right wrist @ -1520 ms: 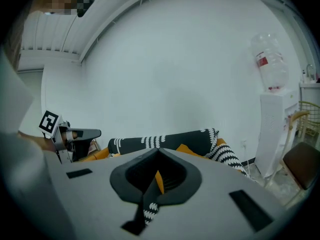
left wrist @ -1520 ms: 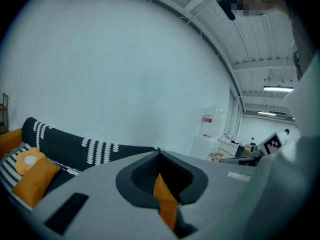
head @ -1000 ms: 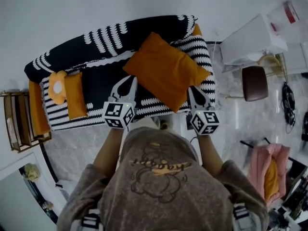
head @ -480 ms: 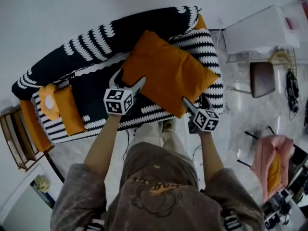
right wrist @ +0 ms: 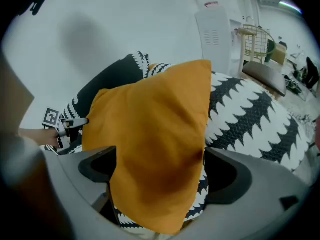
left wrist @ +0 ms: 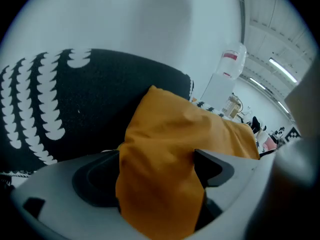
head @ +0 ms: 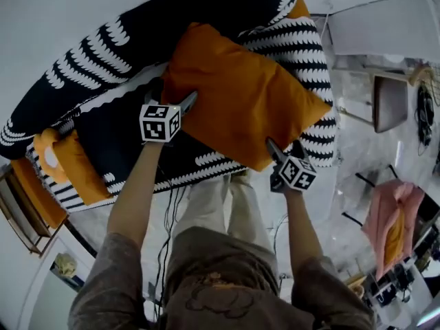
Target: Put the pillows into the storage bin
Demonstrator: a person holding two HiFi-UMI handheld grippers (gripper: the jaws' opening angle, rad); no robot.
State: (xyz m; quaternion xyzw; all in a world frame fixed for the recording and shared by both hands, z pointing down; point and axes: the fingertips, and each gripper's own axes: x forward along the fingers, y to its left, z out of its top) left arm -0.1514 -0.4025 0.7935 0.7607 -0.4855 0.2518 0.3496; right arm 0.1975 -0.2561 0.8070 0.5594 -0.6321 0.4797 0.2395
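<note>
A large orange pillow (head: 247, 95) lies on the black-and-white patterned sofa (head: 103, 53). My left gripper (head: 175, 96) is at the pillow's left edge. Its jaws are opening, and the pillow's corner (left wrist: 170, 149) sits between them without being squeezed. My right gripper (head: 282, 146) is at the pillow's near right edge, jaws spread wide around the orange fabric (right wrist: 155, 144), which hangs loose in the gap. A smaller orange pillow (head: 75, 167) and a flower-shaped cushion (head: 47, 153) rest at the sofa's left end.
On the floor at the right a pink fabric container (head: 388, 218) holds something orange. A brown stool (head: 390, 102) and a white appliance (head: 385, 26) stand beyond the sofa's right end. A wooden shelf (head: 14, 205) is at the left.
Both grippers went from shut to wide and moved forward onto the large pillow's edges. The person leaned closer to the sofa.
</note>
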